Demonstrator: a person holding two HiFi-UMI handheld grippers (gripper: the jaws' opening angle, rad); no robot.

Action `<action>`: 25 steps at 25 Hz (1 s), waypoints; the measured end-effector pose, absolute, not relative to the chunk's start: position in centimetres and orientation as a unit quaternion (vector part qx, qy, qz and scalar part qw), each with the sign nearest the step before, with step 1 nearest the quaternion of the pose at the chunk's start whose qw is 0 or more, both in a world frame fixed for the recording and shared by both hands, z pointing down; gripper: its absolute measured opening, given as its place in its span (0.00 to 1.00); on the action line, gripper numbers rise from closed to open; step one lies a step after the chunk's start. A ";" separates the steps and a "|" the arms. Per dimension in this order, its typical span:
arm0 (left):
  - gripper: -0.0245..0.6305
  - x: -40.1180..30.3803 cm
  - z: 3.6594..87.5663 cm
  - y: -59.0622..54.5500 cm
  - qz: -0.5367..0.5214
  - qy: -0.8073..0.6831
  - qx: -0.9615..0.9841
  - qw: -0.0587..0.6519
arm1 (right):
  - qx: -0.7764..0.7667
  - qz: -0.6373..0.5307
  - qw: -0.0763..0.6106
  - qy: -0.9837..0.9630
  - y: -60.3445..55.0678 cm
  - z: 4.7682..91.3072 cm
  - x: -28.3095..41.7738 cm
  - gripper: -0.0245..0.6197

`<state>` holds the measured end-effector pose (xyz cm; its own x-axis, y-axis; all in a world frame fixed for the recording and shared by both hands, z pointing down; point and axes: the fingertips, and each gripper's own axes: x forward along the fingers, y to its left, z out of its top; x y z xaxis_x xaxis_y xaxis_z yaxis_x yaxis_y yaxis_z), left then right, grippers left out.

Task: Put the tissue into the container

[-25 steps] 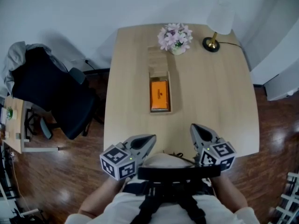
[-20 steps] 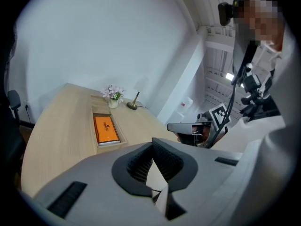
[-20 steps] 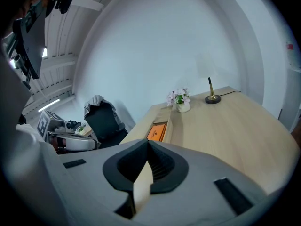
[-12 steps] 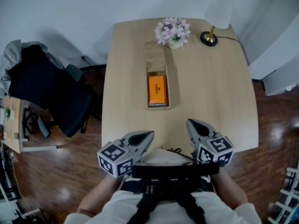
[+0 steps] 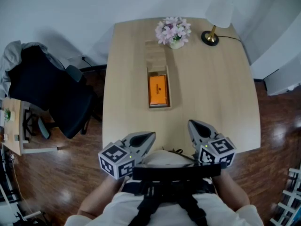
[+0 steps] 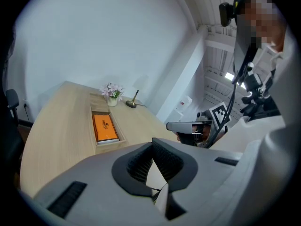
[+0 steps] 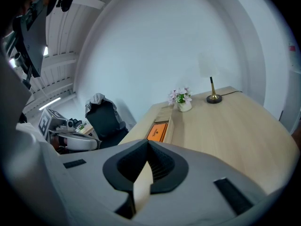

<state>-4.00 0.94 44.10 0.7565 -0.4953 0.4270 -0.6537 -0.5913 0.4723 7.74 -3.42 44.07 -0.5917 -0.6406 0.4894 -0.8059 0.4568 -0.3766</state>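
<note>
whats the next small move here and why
I'd guess: ease the right gripper forward toward the wooden container and its lid. The orange pack already lies inside the open part, and both it and the left gripper sit shut and empty by the table's near edge.

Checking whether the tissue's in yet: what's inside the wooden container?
An orange pack lies in the open near half of the container. A wooden panel covers the far half, hiding anything beneath.
</note>
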 end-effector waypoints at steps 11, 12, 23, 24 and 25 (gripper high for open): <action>0.04 -4.1 43.9 0.9 0.124 -0.324 0.884 0.313 | 0.426 0.293 0.146 -0.843 -3.3 44.0 7.5 0.04; 0.04 -4.1 43.9 0.9 0.124 -0.324 0.884 0.314 | 0.426 0.294 0.146 -0.843 -3.3 44.0 7.5 0.04; 0.04 -3.9 44.0 0.6 0.126 -0.321 0.884 0.316 | 0.426 0.296 0.148 -0.842 -3.5 44.3 7.5 0.04; 0.04 -3.9 44.0 0.6 0.126 -0.321 0.884 0.317 | 0.426 0.297 0.149 -0.841 -3.5 44.3 7.5 0.04; 0.04 -3.9 44.0 0.6 0.126 -0.321 0.884 0.317 | 0.426 0.297 0.149 -0.841 -3.5 44.3 7.5 0.04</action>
